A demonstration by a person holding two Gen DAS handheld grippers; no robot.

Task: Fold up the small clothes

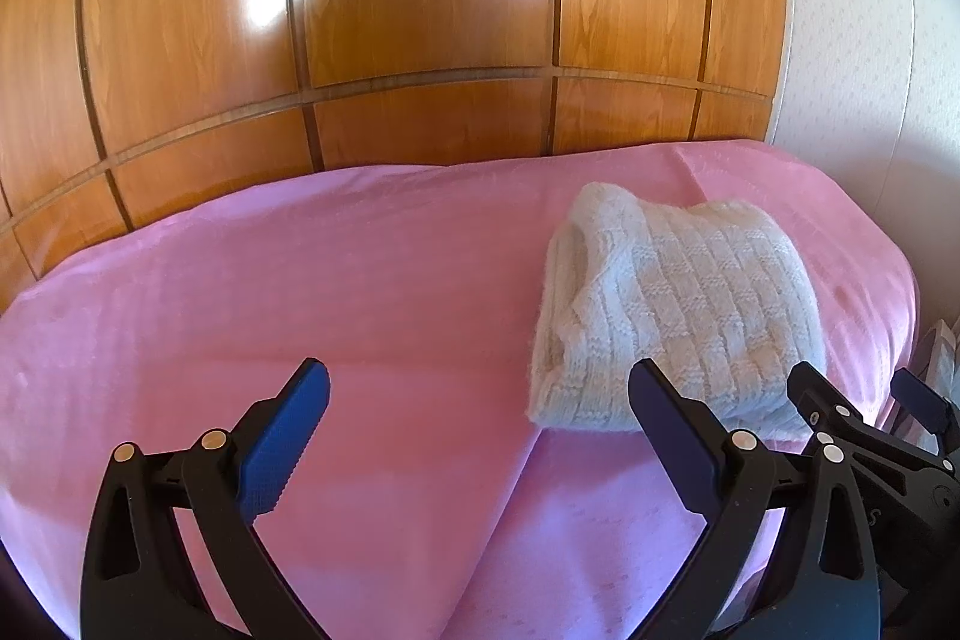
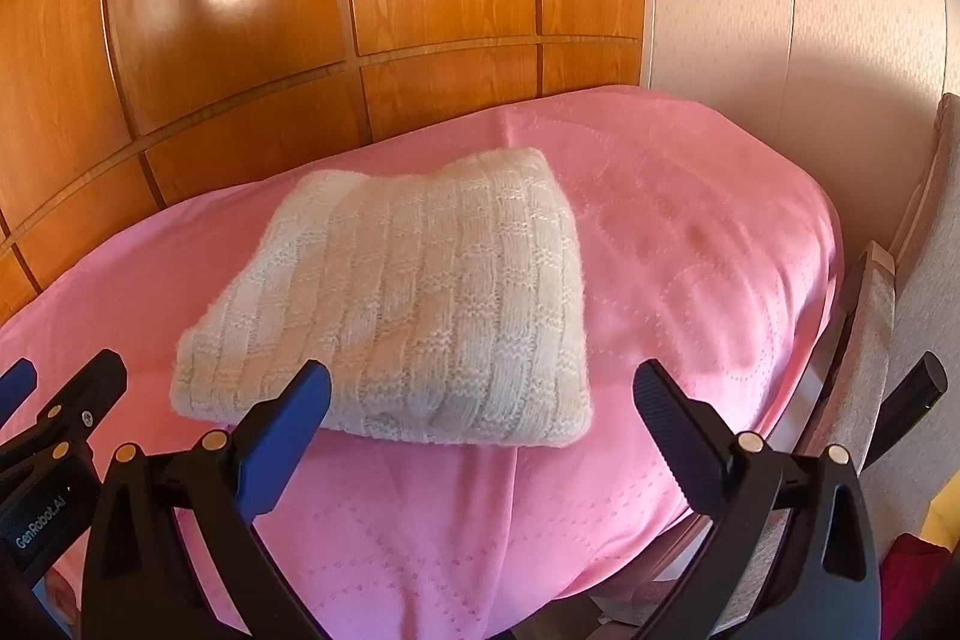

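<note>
Wool: the knit [image 2: 396, 304] is cream, thick, with a basket pattern; it looks soft, light and a little fluffy, so I judge it will sag and bend when lifted and will not slip easily.
Place: it lies already folded in a flat packet on the pink cover [image 2: 690, 280] of the bed, nearer to the right side, with the wardrobe [image 2: 300, 10] behind.
Left tool [image 1: 479, 400]: fingers apart, holding nothing, above the bare cover just left of the knit.
Right tool [image 2: 482, 388]: fingers apart, empty, in front of the near edge of the knit; whether a finger touches the wool I cannot tell.
Where to hold: I would take the thick near edge, pinching all layers together, one tool at each corner.
Risk: a pinch on the top layer only may open the fold; loose yarn may catch on the ribbed pads [image 1: 282, 442].
Progress: the fold seems finished or almost finished.
</note>
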